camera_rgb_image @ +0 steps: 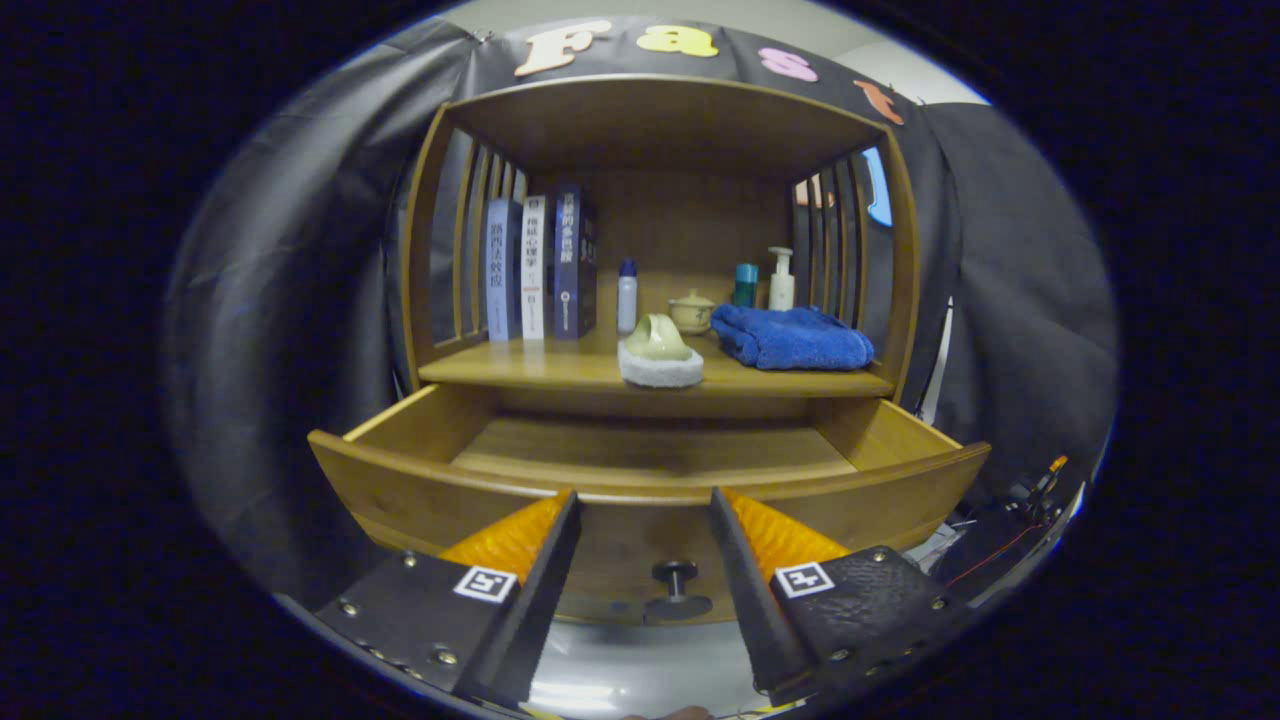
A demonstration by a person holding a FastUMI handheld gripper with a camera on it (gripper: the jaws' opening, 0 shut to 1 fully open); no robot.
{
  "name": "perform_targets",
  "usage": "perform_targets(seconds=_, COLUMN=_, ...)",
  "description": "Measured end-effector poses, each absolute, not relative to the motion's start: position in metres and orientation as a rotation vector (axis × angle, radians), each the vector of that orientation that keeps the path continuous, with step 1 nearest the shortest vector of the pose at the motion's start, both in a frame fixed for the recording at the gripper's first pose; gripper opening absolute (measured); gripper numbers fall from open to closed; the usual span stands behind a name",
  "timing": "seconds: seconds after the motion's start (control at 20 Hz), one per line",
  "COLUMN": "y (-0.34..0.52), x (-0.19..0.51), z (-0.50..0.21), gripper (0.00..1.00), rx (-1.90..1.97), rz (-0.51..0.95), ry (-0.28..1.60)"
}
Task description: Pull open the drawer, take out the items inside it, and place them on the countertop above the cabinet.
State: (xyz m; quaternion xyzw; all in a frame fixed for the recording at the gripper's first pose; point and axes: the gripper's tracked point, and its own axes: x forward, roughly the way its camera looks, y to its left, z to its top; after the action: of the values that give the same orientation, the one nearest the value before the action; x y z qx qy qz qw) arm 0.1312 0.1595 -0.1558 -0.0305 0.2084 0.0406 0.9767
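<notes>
The tool (645,500) has its fingers apart, gripping nothing, above the drawer knob (675,578). The wooden drawer (420,490) stands pulled open just ahead of the fingertips. Beyond it, a teacup (657,338) on a white cloth (660,372) and a blue towel (792,337) rest on the bench (540,368).

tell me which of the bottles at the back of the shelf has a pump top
The white bottle behind the blue towel. It has a pump head, unlike the teal bottle beside it and the blue-capped bottle by the books. The hand-held gripper hangs open before the drawer.
</notes>
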Motion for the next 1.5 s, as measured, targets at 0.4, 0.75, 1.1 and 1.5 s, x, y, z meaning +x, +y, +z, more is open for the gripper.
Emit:
perform_targets(seconds=0.4, y=0.166, x=0.174, z=-0.166, gripper=0.79, rx=-0.064, rz=0.080, ry=0.444)
perform_targets(seconds=0.75, y=0.171, x=0.212, z=-0.174, gripper=0.79, rx=-0.079, rz=0.086, ry=0.454)
perform_targets(seconds=1.1, y=0.172, x=0.231, z=-0.177, gripper=0.79, rx=-0.063, rz=0.086, ry=0.435)
perform_targets(seconds=1.5, y=0.176, x=0.257, z=-0.183, gripper=0.79, rx=-0.063, rz=0.085, ry=0.439)
